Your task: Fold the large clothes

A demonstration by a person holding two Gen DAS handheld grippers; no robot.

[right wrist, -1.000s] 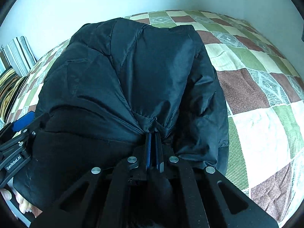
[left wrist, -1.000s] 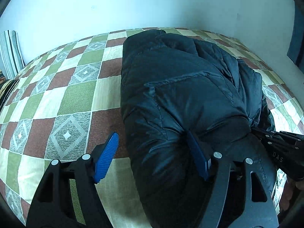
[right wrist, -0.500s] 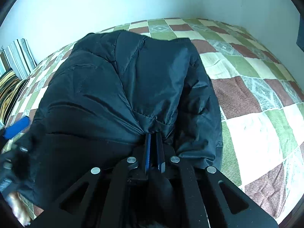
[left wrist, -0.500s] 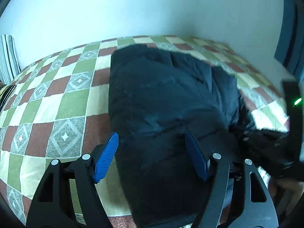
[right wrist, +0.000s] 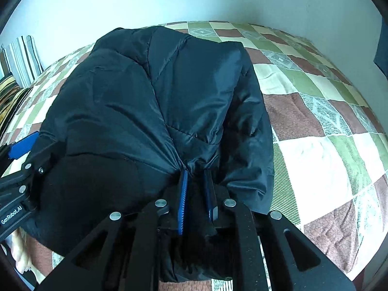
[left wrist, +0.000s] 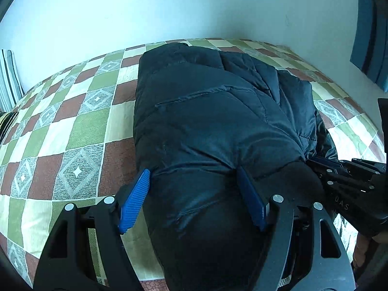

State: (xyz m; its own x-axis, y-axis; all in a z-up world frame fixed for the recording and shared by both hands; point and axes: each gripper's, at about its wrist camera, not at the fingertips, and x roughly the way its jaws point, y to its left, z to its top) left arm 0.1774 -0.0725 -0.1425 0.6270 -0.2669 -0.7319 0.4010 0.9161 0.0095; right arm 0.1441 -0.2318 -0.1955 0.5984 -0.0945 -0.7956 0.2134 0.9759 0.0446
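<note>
Jacket [left wrist: 213, 126]: black, puffy, bunched on checkered bed [left wrist: 80, 131] | left gripper [left wrist: 194, 198]: jaws wide apart, straddling near hem | right gripper [right wrist: 196, 194]: pinching hem fabric | handling: soft, slick, bulky; hold hem edges

Blk puffer jacket [left wrist: 213, 121], folded, on bed
</note>
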